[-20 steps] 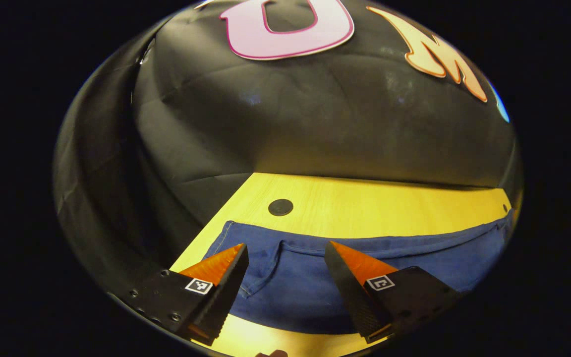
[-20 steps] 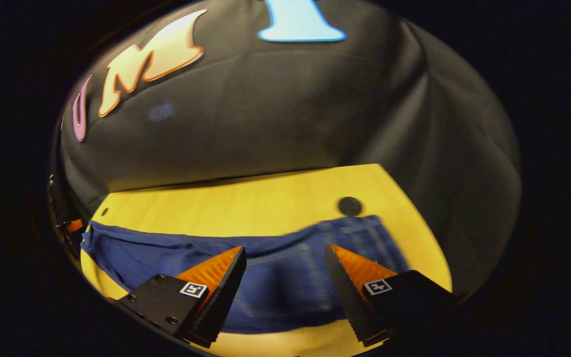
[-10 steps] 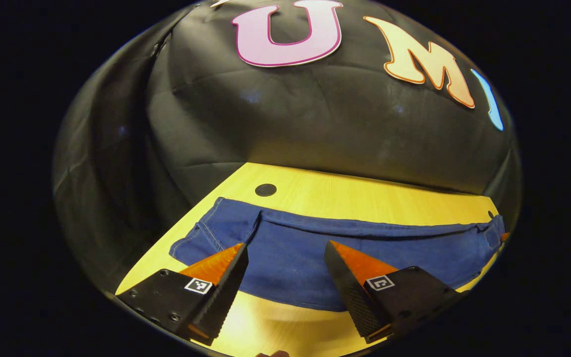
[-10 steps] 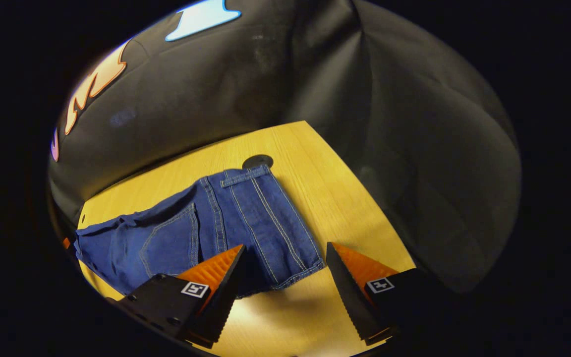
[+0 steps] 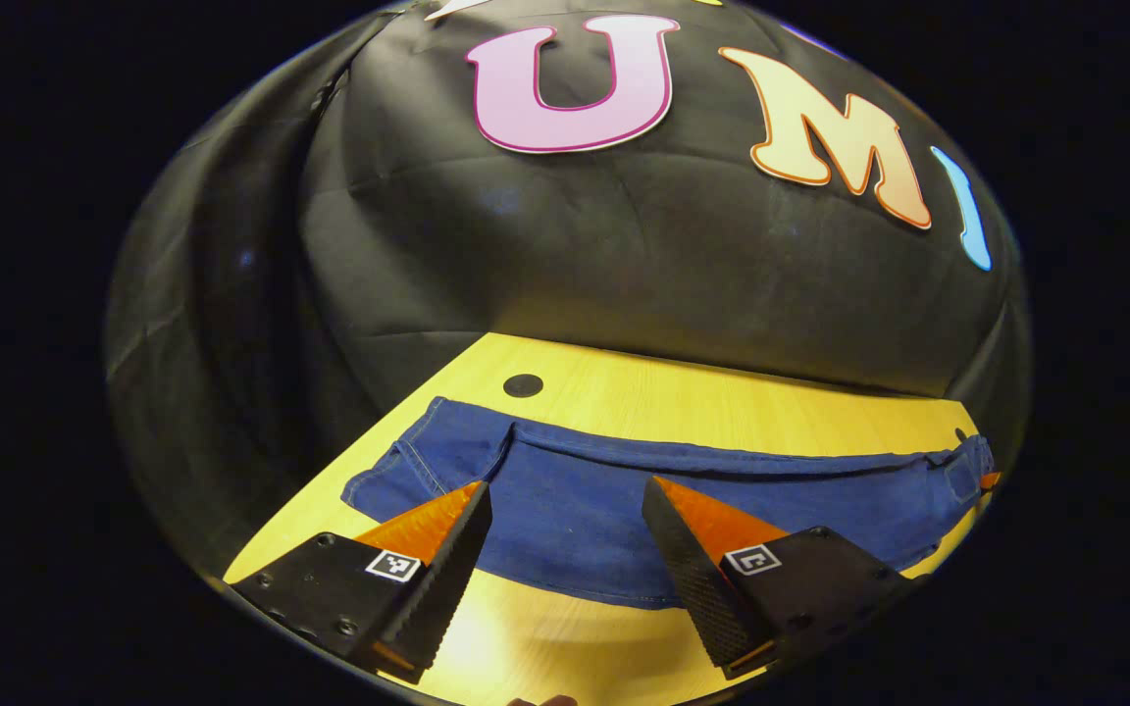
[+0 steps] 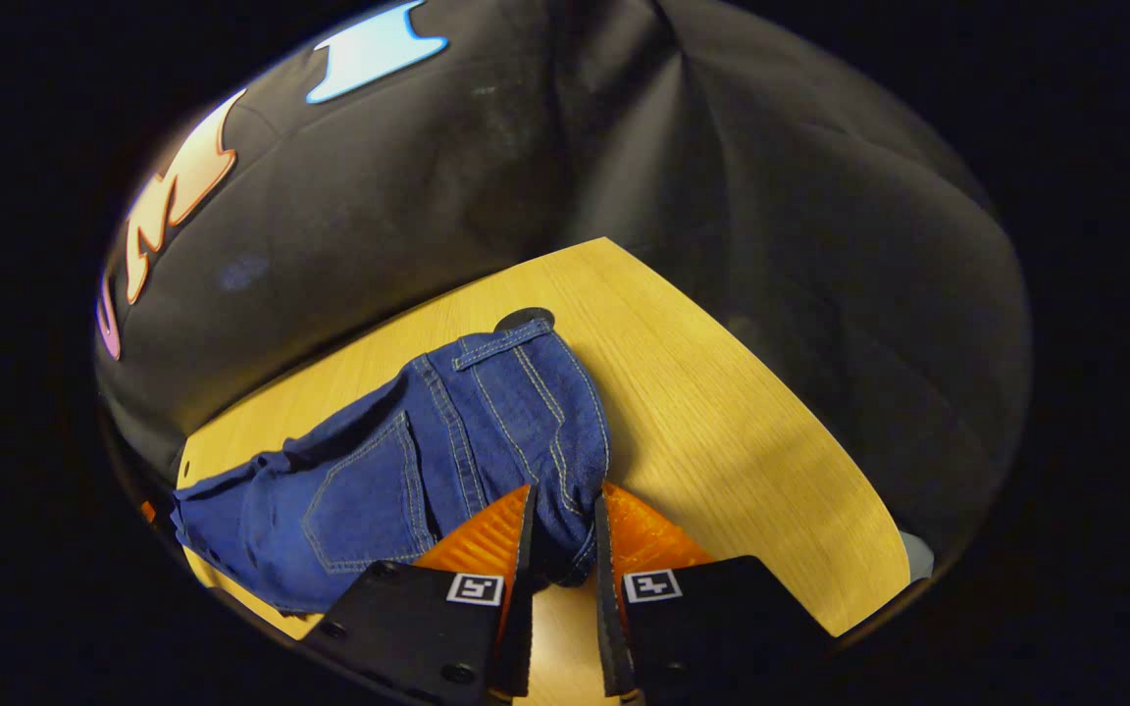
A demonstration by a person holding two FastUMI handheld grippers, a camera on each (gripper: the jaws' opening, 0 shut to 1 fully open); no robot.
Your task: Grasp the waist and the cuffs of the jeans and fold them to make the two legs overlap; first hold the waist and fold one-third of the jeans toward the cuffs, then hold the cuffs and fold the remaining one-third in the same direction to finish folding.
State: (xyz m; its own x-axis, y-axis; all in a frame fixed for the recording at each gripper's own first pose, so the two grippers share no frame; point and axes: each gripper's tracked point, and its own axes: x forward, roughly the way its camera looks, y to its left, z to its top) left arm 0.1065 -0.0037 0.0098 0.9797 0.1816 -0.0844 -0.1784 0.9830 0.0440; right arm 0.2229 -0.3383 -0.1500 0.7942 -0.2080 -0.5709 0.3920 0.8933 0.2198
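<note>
1. The jeans [image 5: 624,500] lie flat along the table [image 5: 722,402], long axis running edge to edge.
2. The right gripper [image 6: 563,534] is clamped on the waist corner [image 6: 575,510] near the front edge.
3. The left gripper [image 5: 565,529] hangs over the cuff end, fingers wide apart, holding nothing.
4. That end likely needs gripping next.

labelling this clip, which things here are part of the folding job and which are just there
Part of the job:
jeans
right gripper, shut on the waist corner
left gripper, open over the leg end

Just there:
wooden table
round dark cap set in the table
</note>
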